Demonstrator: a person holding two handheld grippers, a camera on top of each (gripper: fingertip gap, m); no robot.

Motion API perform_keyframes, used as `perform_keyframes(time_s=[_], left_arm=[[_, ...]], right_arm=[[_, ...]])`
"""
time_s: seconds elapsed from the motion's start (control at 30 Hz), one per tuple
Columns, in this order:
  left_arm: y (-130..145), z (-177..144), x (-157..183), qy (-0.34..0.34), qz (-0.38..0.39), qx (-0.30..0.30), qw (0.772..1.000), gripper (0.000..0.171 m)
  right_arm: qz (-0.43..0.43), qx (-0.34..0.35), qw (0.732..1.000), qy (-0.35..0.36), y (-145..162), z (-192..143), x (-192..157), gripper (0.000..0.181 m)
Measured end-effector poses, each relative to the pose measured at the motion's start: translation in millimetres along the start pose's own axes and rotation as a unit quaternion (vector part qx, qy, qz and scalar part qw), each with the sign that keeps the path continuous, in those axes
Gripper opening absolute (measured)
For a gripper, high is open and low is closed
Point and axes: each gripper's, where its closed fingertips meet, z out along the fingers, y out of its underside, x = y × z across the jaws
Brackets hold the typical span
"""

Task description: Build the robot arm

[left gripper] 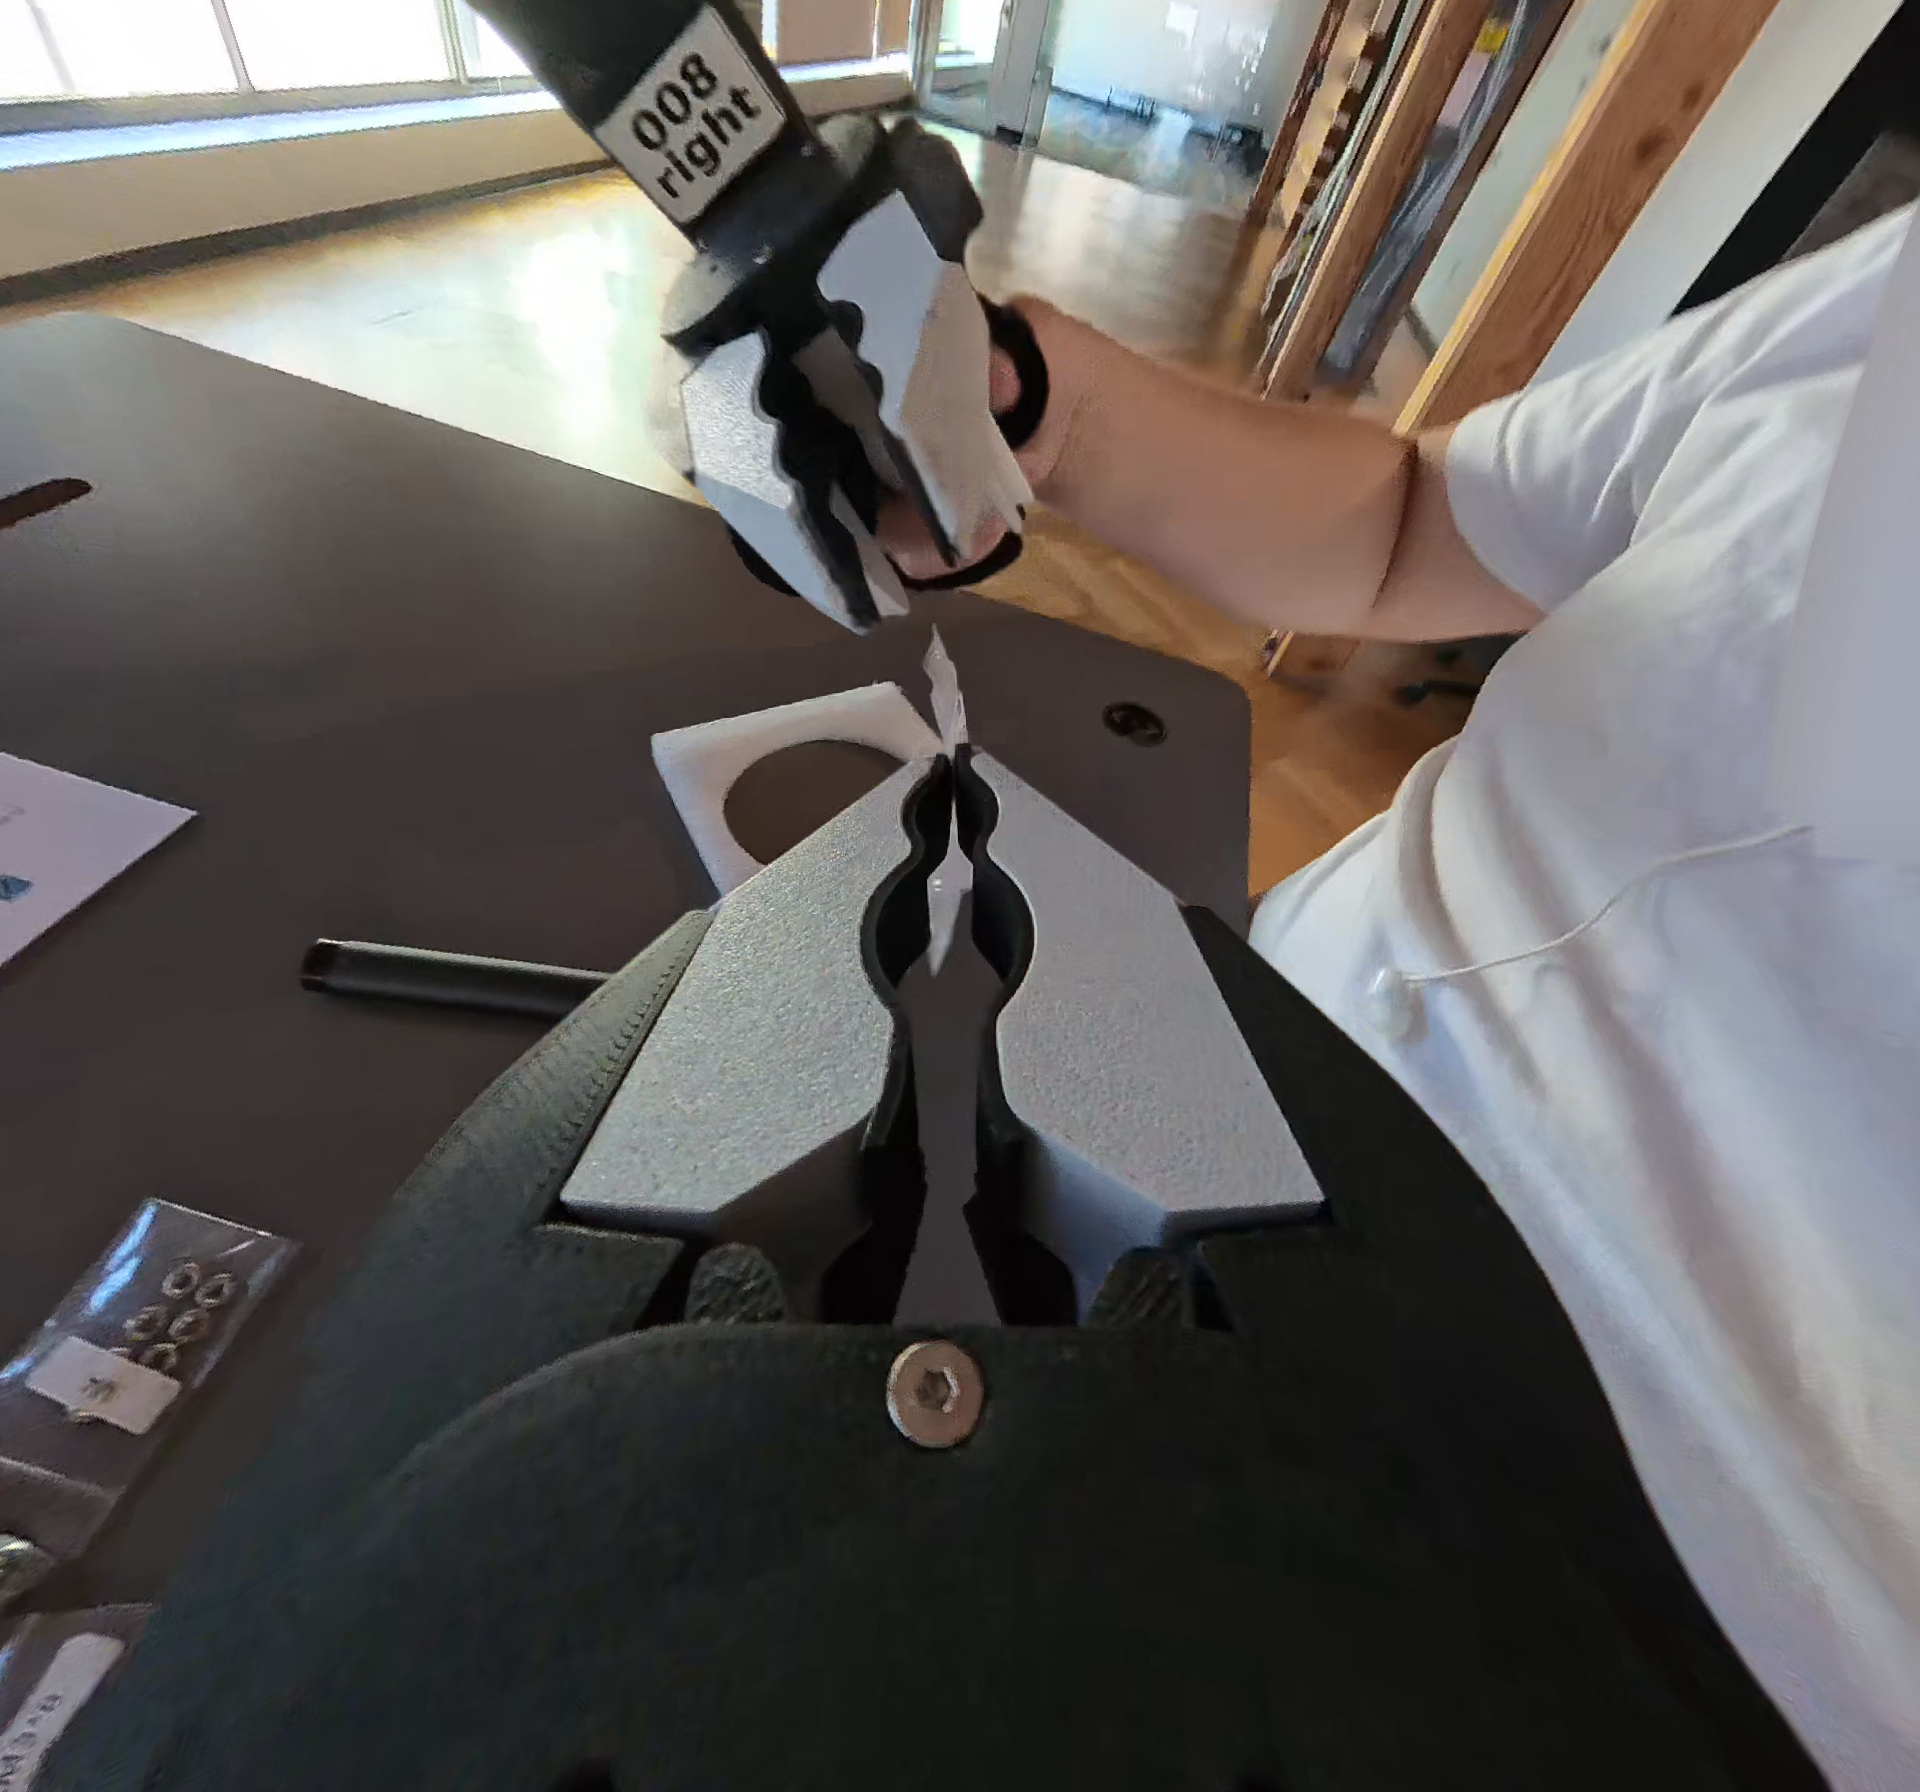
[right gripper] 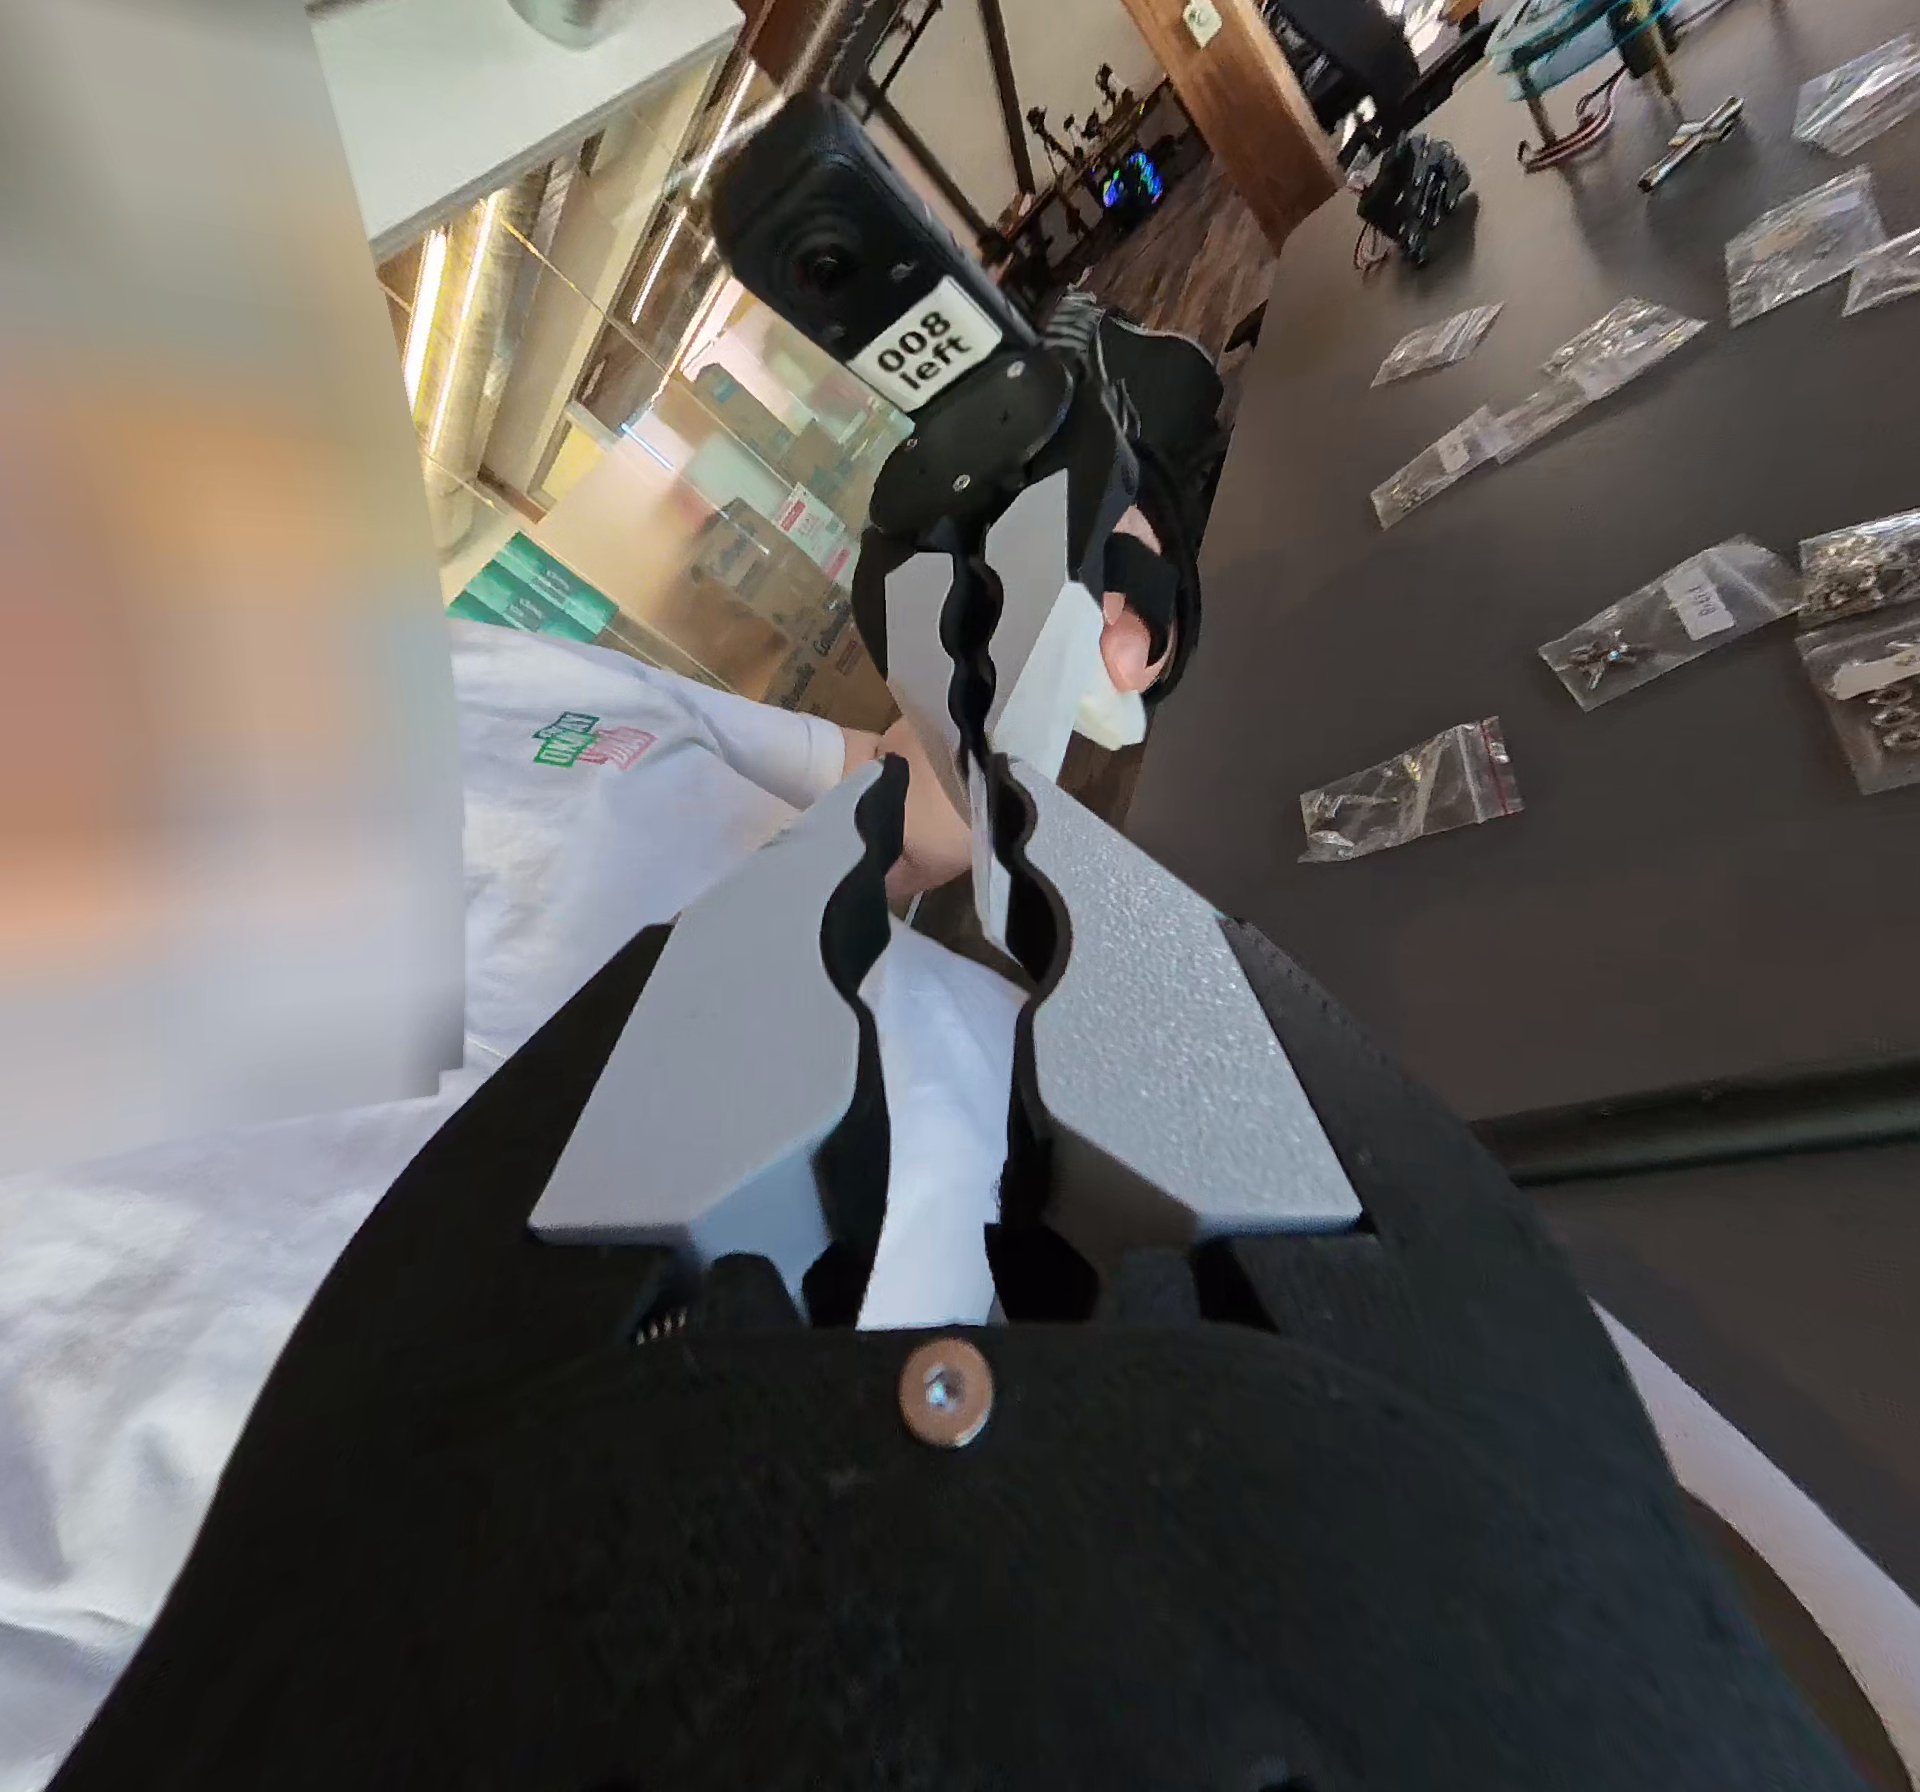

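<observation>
My left gripper is shut on a thin clear plastic piece. The piece stands up out of its fingertips above the dark table. The right wrist view shows the same shut grasp on the left gripper, with the clear piece hanging from it. My right gripper is open. Its fingertips are at the free end of the piece and do not press on it. In the left wrist view the right gripper hovers just above the piece's tip.
A white foam block with a round hole lies just beyond my left fingers. A black rod, a white sheet and a bag of nuts lie to the left. Several clear bags of hardware are spread over the table. A person in a white shirt stands close on the right. Left and right tips are no more than a few centimetres apart.
</observation>
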Motion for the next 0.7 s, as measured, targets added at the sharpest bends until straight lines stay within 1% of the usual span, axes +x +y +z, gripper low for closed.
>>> perform_keyframes(time_s=[0.1, 0.23, 0.5, 0.7], left_arm=[[-0.8, 0.7, 2.0, 0.004, 0.018, -0.002, 1.0, 0.0], [-1.6, -3.0, 1.7, 0.015, 0.018, 0.003, 1.0, 0.0], [0.1, -4.5, 1.0, 0.027, 0.023, 0.0, 0.999, 0.0], [1.4, -3.2, 2.7, 0.034, 0.027, -0.002, 0.999, 0.0]], right_arm=[[-0.002, -0.037, 0.999, 0.004, 7.0, 6.7, 0.4, 0.013], [-0.007, -0.06, 0.998, 0.019, 12.3, 10.7, 5.1, 0.009], [0.01, -0.046, 0.998, 0.03, 12.2, 6.4, 12.1, 0.008], [0.009, -0.048, 0.998, 0.045, 15.6, 4.7, 13.6, 0.007]])
